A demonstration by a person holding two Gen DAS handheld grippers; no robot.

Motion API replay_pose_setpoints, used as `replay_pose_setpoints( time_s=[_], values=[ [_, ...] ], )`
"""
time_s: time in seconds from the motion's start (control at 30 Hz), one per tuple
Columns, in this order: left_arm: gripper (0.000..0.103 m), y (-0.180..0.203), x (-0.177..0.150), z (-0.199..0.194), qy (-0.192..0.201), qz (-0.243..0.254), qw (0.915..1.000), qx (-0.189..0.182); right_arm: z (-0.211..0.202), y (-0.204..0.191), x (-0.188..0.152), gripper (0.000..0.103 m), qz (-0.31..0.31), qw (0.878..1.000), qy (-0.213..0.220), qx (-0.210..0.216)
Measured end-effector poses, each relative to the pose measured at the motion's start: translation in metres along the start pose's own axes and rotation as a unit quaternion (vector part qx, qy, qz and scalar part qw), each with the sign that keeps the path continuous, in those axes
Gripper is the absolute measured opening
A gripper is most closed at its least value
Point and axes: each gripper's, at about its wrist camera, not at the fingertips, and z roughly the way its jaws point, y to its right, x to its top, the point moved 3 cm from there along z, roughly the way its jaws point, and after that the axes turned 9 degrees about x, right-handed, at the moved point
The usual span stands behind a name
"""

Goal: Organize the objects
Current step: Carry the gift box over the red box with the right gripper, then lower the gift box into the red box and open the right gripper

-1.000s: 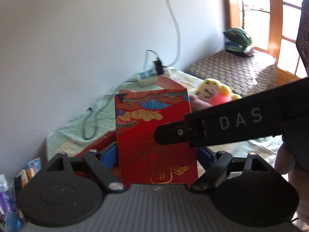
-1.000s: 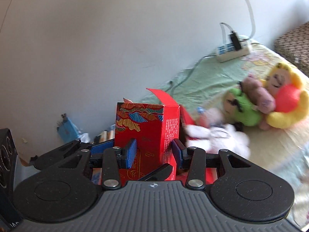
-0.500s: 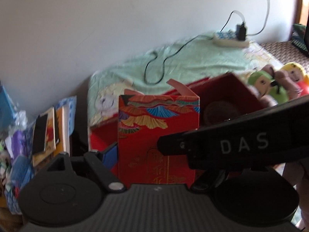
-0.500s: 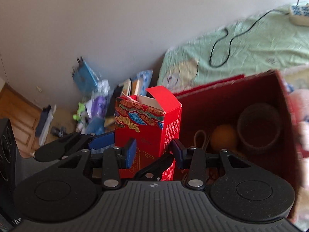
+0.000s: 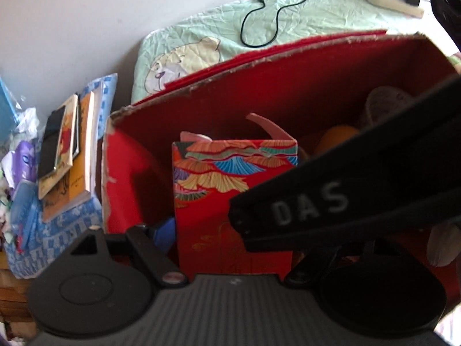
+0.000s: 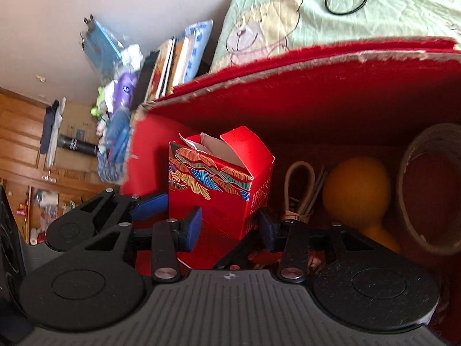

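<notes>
Inside one red storage box on a bear-print bedsheet – both grippers, left and right, clamped one red carton; one yellow gourd beside.

Daylight brightens my bedsheet; the red bin interior sits shadowed, and my fisheye views blur and bend at the edges.

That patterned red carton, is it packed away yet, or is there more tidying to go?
Nearly. An orange ball, a woven basket and a looped cord already lie in the big red box. Both the right gripper and left gripper hold the red carton inside it; releasing remains.
</notes>
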Motion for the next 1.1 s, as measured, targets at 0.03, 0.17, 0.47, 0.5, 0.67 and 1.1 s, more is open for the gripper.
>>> replay_pose_setpoints(
  time_s=[0.03,0.17,0.47,0.5,0.67,1.1],
  values=[
    [0.081,0.000,0.001,0.000,-0.001,-0.001,1.0000,0.002,0.000,0.000,0.000,0.049,-0.001,1.000,-0.001,0.001],
    [0.082,0.002,0.005,0.003,-0.014,0.003,0.9998,0.014,0.002,0.000,0.002,0.050,-0.011,1.000,-0.006,-0.001],
    [0.086,0.005,0.007,0.003,-0.014,0.003,0.9998,0.015,0.001,0.006,0.003,0.051,0.006,1.000,0.011,-0.004],
    [0.086,0.006,0.007,0.003,-0.014,0.003,0.9998,0.015,0.000,0.007,0.003,0.051,0.007,1.000,0.015,-0.007],
    [0.089,0.007,0.008,0.002,-0.013,0.001,0.9998,0.014,-0.003,0.010,0.005,0.050,0.009,0.999,0.033,-0.018],
    [0.092,0.003,0.006,-0.009,-0.006,-0.011,0.9997,0.019,-0.015,0.013,0.007,0.049,-0.011,0.995,0.095,0.004]
  ],
)
